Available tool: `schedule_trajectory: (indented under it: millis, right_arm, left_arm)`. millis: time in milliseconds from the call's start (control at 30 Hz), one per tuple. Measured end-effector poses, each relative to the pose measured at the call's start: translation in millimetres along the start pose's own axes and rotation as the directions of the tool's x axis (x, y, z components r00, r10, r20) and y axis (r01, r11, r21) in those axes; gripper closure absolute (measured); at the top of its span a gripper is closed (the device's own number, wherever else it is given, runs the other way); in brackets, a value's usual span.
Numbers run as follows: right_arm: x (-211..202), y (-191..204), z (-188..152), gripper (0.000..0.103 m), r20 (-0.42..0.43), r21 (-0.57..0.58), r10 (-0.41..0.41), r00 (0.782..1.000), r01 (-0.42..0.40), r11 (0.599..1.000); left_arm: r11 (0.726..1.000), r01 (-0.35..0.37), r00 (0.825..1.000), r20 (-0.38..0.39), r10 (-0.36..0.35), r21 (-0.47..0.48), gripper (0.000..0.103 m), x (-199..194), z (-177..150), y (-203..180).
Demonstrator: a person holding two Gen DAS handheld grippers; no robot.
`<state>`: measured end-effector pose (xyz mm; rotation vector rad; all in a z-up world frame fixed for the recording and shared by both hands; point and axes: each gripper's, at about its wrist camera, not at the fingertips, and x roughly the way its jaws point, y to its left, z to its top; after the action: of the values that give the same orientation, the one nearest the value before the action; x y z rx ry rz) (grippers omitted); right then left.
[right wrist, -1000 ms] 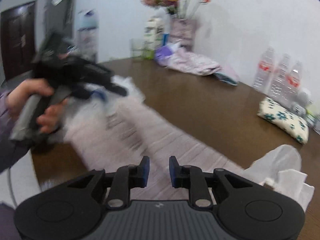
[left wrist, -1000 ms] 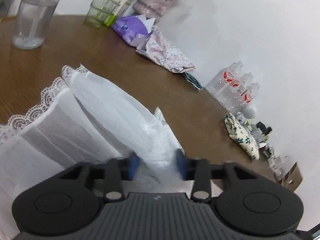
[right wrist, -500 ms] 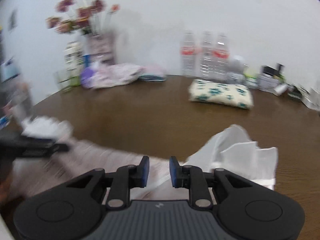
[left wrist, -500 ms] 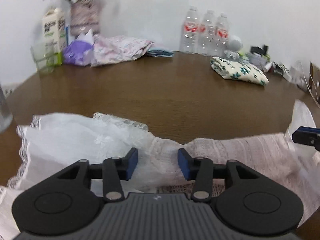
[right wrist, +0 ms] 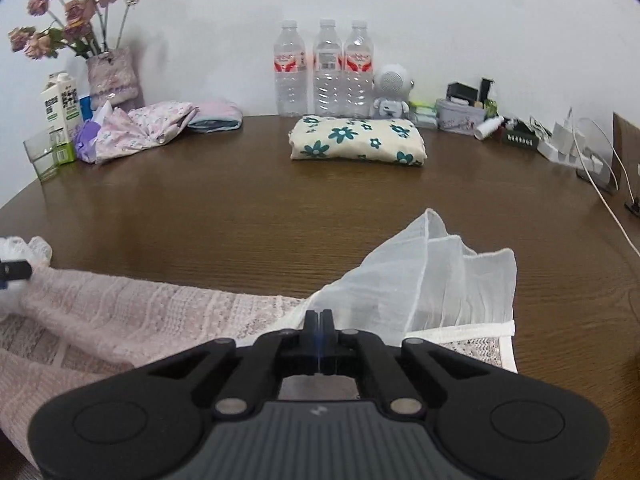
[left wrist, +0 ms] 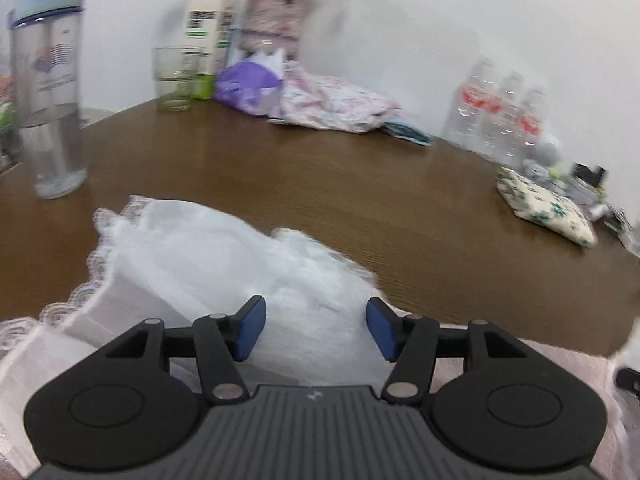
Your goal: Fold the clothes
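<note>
Garment: pale pink knitted top (right wrist: 132, 312) with sheer white lace-edged sleeves lay along near edge of round brown wooden table (right wrist: 280, 208) | left gripper (left wrist: 316, 326) spread wide over sleeve | right gripper (right wrist: 319, 326) clenched; whether on cloth, cannot tell | purple vase (right wrist: 114, 76) held dried roses.

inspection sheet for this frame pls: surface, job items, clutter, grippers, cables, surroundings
Surface: brown wooden table.
Job's things: pink garment with sheer white sleeves spread at near edge; folded floral cloth at back.
Clutter: three water bottles, milk carton, flower vase, glass, small items back right.
Grippers: left gripper open over lace sleeve; right gripper shut on sheer fabric.
Cables: white cable far right.
Surroundings: white wall.
</note>
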<state>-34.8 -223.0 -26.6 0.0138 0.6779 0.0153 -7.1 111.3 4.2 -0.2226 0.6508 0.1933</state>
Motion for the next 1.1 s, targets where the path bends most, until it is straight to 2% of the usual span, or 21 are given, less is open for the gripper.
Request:
schedule_trajectory:
  millis: [67, 100, 133, 167, 200, 267, 300, 367, 400, 433, 500, 533, 600, 667, 733, 800, 867, 933, 1033, 1100]
  right_arm:
    - [-3.6, 0.0, -0.4, 0.103, 0.006, 0.009, 0.006, 1.0, -0.006, 1.0]
    - [-5.5, -0.1, 0.0, 0.103, 0.009, 0.011, 0.011, 1.0, -0.011, 1.0]
    - [-8.9, 0.0, 0.3, 0.095, 0.016, 0.011, 0.023, 1.0, -0.024, 1.0]
    - [-18.1, 0.8, 0.0, 0.093, 0.042, 0.0, 0.069, 0.997, -0.069, 0.998]
    - [-27.4, 1.6, -0.2, 0.093, 0.067, -0.013, 0.115, 0.991, -0.114, 0.993]
    - [-39.3, 8.7, -0.7, 0.093, 0.09, -0.065, 0.209, 0.974, -0.203, 0.977]
    - [-38.2, 17.4, -1.5, 0.093, 0.085, -0.103, 0.231, 0.969, -0.222, 0.97]
    - [-35.5, 34.5, -3.1, 0.094, 0.073, -0.176, 0.266, 0.961, -0.25, 0.952]
    - [-31.5, 41.4, -4.6, 0.094, 0.069, -0.204, 0.248, 0.966, -0.23, 0.952]
    - [-26.9, 45.9, -5.6, 0.094, 0.064, -0.214, 0.223, 0.973, -0.205, 0.955]
    - [-17.0, 46.4, -7.5, 0.094, 0.023, -0.184, 0.166, 0.986, -0.159, 0.97]
    - [-13.1, 46.2, -8.8, 0.097, 0.009, -0.171, 0.14, 0.99, -0.136, 0.976]
    - [-14.0, 45.3, -12.9, 0.097, 0.022, -0.172, 0.117, 0.993, -0.111, 0.979]
    - [-17.1, 48.2, -14.6, 0.097, 0.023, -0.197, 0.146, 0.989, -0.139, 0.971]
    - [-20.3, 51.2, -16.3, 0.096, 0.023, -0.221, 0.175, 0.984, -0.166, 0.961]
    - [-23.4, 54.2, -18.0, 0.093, 0.022, -0.246, 0.205, 0.979, -0.193, 0.95]
    - [-26.6, 57.1, -19.8, 0.093, 0.021, -0.27, 0.234, 0.972, -0.22, 0.938]
    - [-29.7, 60.1, -21.5, 0.093, 0.019, -0.294, 0.262, 0.965, -0.246, 0.924]
    - [-34.0, 65.6, -25.4, 0.091, 0.02, -0.34, 0.276, 0.961, -0.253, 0.906]
    - [-39.4, 66.9, -25.1, 0.087, 0.012, -0.378, 0.275, 0.961, -0.25, 0.891]
  left_arm:
    - [0.998, -0.054, 0.998, 0.016, 0.054, 0.009, 0.052, 1.1, -0.2, 0.9]
    - [1.0, -0.031, 0.999, 0.008, 0.031, -0.007, 0.051, -1.4, 0.8, 3.5]
    - [1.0, -0.008, 1.0, 0.01, 0.009, -0.02, 0.051, -6.6, 1.9, 5.7]
    - [1.0, 0.012, 0.999, 0.034, -0.011, -0.026, 0.051, -17.4, 3.2, 6.6]
    - [0.999, 0.033, 0.997, 0.063, -0.033, -0.001, 0.05, -27.6, 4.6, 4.6]
    - [0.982, 0.065, 0.989, 0.117, -0.087, 0.176, 0.045, -41.4, 7.8, -11.7]
    - [0.966, 0.079, 0.991, 0.09, -0.104, 0.245, 0.045, -35.8, 10.9, -18.5]
    - [0.942, 0.153, 0.988, -0.032, -0.15, 0.297, 0.047, -11.0, 19.0, -24.8]
    - [0.933, 0.187, 0.982, -0.099, -0.164, 0.308, 0.051, 2.8, 22.1, -26.7]
    - [0.937, 0.193, 0.977, -0.143, -0.157, 0.292, 0.067, 15.0, 22.6, -25.2]
    - [0.957, 0.136, 0.989, -0.098, -0.115, 0.256, 0.071, 19.8, 20.3, -19.0]
    - [0.966, 0.114, 0.992, -0.077, -0.098, 0.232, 0.072, 21.0, 18.8, -15.9]
    - [0.98, 0.091, 0.995, -0.043, -0.085, 0.175, 0.071, 18.8, 14.8, -11.3]
    - [0.981, 0.058, 0.998, -0.014, -0.056, 0.187, 0.063, 15.4, 9.9, -15.2]
    - [0.974, 0.052, 0.999, -0.006, -0.052, 0.222, 0.062, 7.8, 8.2, -15.7]
    - [0.969, 0.074, 0.997, 0.017, -0.08, 0.235, 0.058, -13.2, 14.0, -8.5]
    - [0.959, 0.124, 0.989, 0.049, -0.141, 0.257, 0.045, -35.4, 17.3, 0.5]
    - [0.951, 0.161, 0.983, 0.042, -0.178, 0.265, 0.043, -42.7, 13.7, 6.8]
    - [0.978, 0.064, 0.998, 0.016, -0.068, 0.201, 0.048, -41.4, 8.0, 17.1]
    - [0.995, -0.016, 1.0, 0.02, 0.014, 0.096, 0.039, -55.2, 5.6, 35.1]
